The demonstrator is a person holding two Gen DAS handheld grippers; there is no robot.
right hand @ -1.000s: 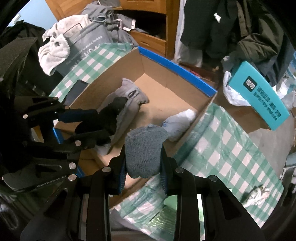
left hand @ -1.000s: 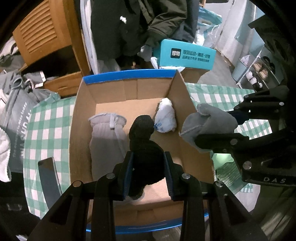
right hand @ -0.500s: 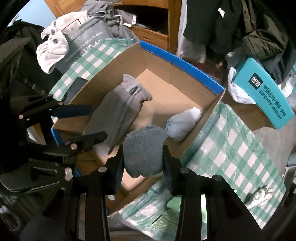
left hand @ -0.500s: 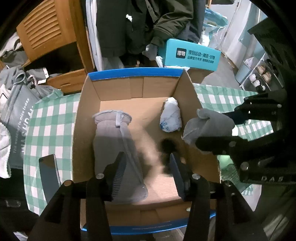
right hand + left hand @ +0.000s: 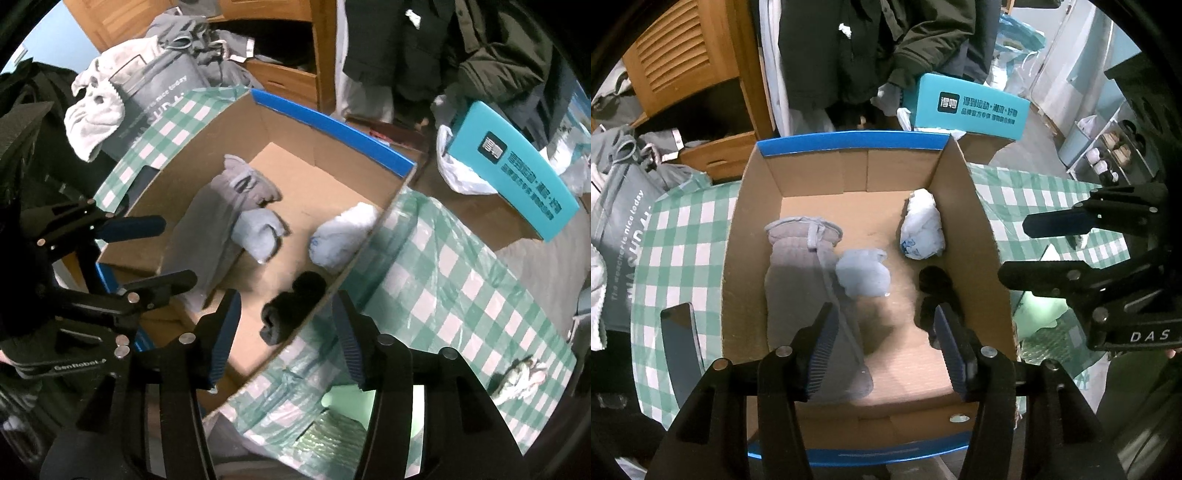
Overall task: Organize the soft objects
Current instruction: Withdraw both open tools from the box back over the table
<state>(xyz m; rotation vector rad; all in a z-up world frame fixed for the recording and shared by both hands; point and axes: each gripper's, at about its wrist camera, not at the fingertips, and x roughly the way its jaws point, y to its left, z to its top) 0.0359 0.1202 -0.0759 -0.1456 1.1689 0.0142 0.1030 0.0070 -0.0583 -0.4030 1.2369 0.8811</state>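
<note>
Cardboard box (image 5: 982, 236), blue-edged, open top, standing on a green checked tablecloth (image 5: 679, 236); four soft items lie on its floor. Long grey sock (image 5: 798, 288): along the box's left wall as the left wrist view shows it, long axis running from the near wall toward the far wall. Pale blue bundle (image 5: 862, 275): touching the grey sock's right edge, near the middle of the floor. White bundle (image 5: 921, 230): against the right wall, toward the far corner. Black bundle (image 5: 936, 291): against the same wall, nearer, its long axis roughly parallel to that wall. Left gripper (image 5: 886, 350): pointing steeply down over the near half of the box, jaws opening, nothing between them; the black bundle lies just behind the right-hand fingertip. Right gripper (image 5: 286, 332): over the box's right wall, jaws opening and likewise empty; the black bundle shows in the gap but lies well below on the box floor. One crumpled white item (image 5: 522, 376) lies on the tablecloth outside the box, far to the right, well apart from both grippers; judged nearer the right gripper, which would probably fetch it next.
</note>
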